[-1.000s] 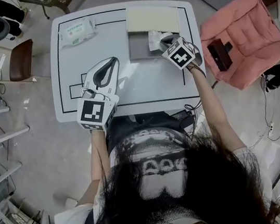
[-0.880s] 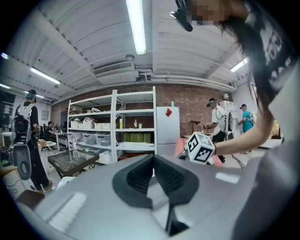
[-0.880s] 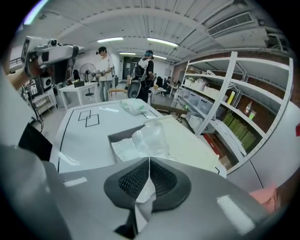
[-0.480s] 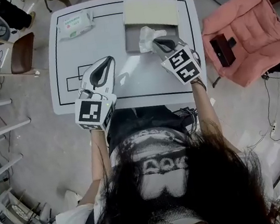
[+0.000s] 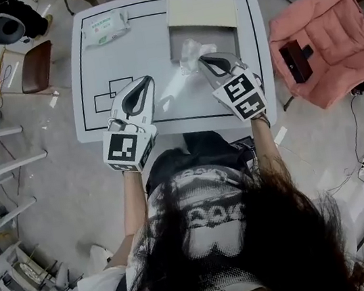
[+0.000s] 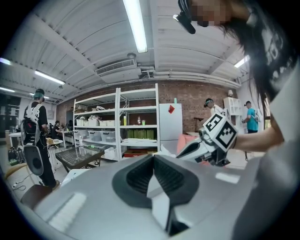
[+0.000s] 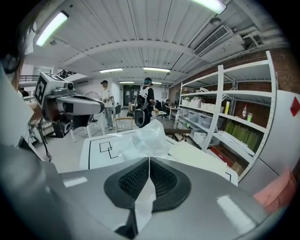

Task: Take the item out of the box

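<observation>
A crumpled clear plastic bag point(image 5: 189, 54) hangs just over the near rim of the open grey box point(image 5: 211, 36), whose cream lid point(image 5: 202, 11) lies flat behind it at the far side of the white table point(image 5: 121, 62). My right gripper point(image 5: 204, 61) is shut on the bag's lower edge. In the right gripper view the bag point(image 7: 143, 138) billows above the closed right gripper point(image 7: 149, 161), with film pinched between the pads. My left gripper point(image 5: 139, 90) hovers over the table's near middle, shut with nothing in it. The left gripper view shows the left gripper point(image 6: 152, 159) closed.
A pack of wet wipes point(image 5: 103, 28) lies at the table's far left corner. Black outlines are drawn on the tabletop. A pink cushioned seat point(image 5: 327, 43) with a black device point(image 5: 297, 60) stands to the right, and a brown chair point(image 5: 36, 67) to the left.
My right gripper has drawn the plastic bag up out of the box and back toward the near edge. The left gripper has stayed about where it was.
</observation>
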Demonstrator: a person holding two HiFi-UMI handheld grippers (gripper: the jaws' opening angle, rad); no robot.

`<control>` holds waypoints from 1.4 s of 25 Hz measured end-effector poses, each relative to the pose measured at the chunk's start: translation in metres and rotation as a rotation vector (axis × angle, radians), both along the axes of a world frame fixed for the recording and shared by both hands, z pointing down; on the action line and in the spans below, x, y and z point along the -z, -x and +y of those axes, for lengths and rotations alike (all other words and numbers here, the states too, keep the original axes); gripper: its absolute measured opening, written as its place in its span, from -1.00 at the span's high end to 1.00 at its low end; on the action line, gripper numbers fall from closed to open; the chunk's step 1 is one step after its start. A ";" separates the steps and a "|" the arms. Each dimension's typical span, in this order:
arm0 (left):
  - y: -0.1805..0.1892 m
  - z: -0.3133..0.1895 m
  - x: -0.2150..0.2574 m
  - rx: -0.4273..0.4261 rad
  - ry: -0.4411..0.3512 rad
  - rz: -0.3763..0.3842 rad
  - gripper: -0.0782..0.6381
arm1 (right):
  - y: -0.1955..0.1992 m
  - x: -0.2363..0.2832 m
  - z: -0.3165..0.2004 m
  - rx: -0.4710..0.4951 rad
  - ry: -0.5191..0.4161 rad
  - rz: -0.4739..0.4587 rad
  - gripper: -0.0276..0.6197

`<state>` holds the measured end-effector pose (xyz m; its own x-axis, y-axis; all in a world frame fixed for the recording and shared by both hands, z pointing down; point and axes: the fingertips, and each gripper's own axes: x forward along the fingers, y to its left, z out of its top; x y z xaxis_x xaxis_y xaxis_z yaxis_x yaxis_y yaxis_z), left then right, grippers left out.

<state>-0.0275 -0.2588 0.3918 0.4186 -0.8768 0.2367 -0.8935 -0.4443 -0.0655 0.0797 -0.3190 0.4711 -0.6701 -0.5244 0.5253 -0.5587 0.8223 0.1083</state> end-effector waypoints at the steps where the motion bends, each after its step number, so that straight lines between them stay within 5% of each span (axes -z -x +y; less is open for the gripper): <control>1: 0.003 0.005 0.001 0.001 -0.003 0.001 0.78 | 0.003 0.001 0.006 -0.001 0.000 -0.004 0.87; 18: 0.048 0.143 0.019 -0.062 -0.057 0.034 0.78 | 0.051 0.033 0.152 -0.081 -0.035 -0.063 0.87; 35: 0.030 0.230 0.014 -0.155 -0.077 0.045 0.78 | 0.027 0.031 0.254 -0.182 -0.043 -0.067 0.87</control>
